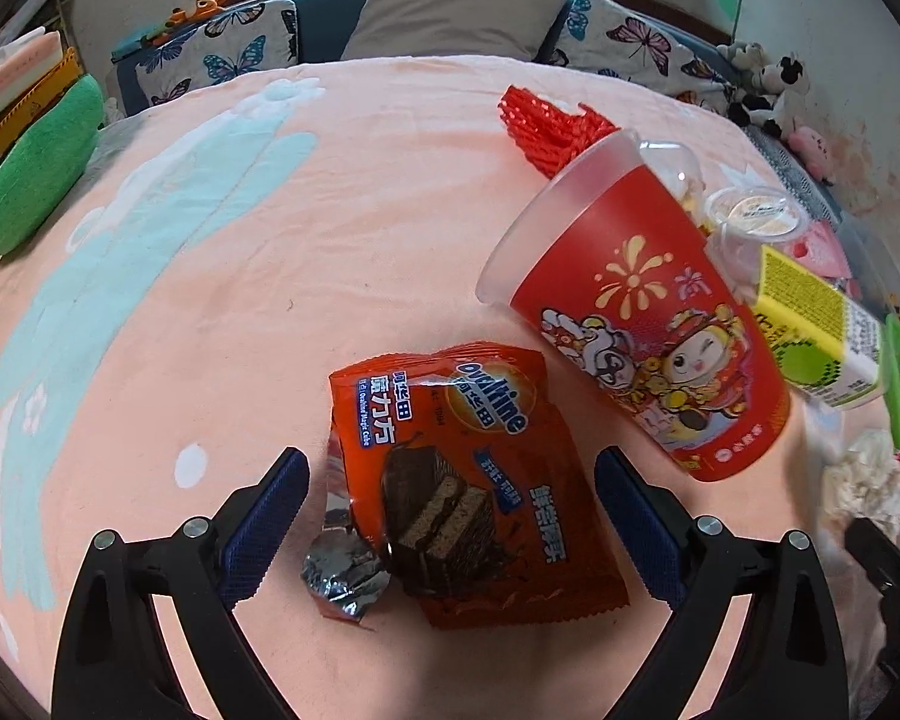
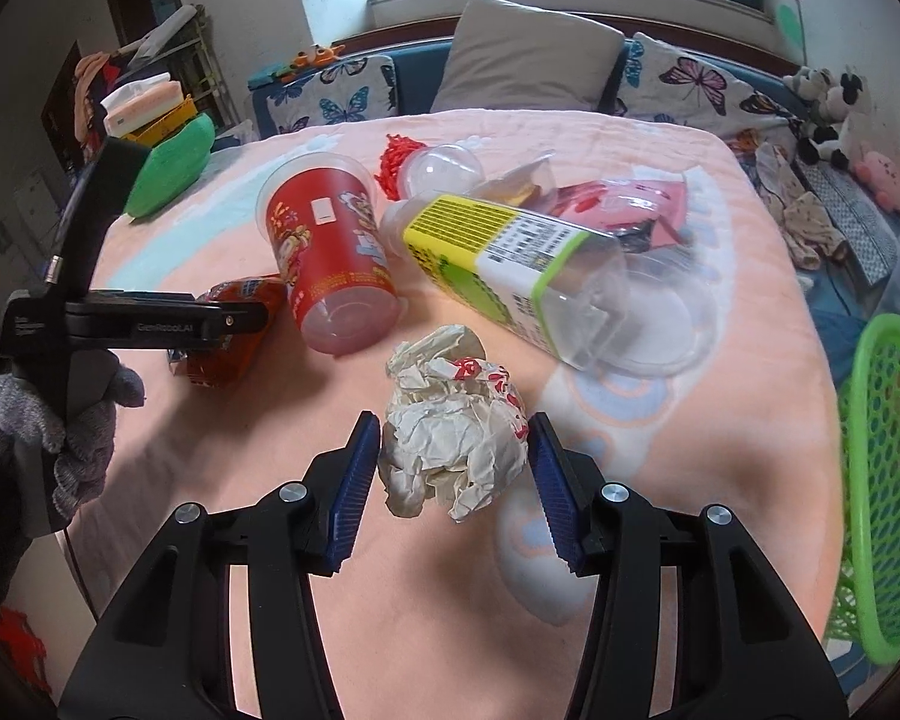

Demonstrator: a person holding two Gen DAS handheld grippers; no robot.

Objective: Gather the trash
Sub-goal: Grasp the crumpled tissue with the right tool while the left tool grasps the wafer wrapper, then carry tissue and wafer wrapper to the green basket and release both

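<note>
An orange Ovaltine wrapper [image 1: 480, 480] with a torn silver end lies flat on the peach blanket [image 1: 240, 312]. My left gripper [image 1: 450, 462] hangs over it, open wide, with one blue pad on each side and neither touching it. In the right wrist view, my right gripper [image 2: 455, 426] is shut on a crumpled white paper ball [image 2: 450, 450], held just above the blanket. The left gripper [image 2: 234, 318] shows there side-on in a gloved hand [image 2: 84, 420], over the wrapper [image 2: 228, 354].
A red printed cup [image 1: 648, 330] lies on its side next to the wrapper. Beyond it are a yellow-green labelled clear bottle [image 2: 510, 258], a clear dome lid [image 2: 444, 171], red mesh [image 1: 546, 126] and pink packets [image 2: 630, 204]. A green mesh basket [image 2: 882, 480] stands at the right edge.
</note>
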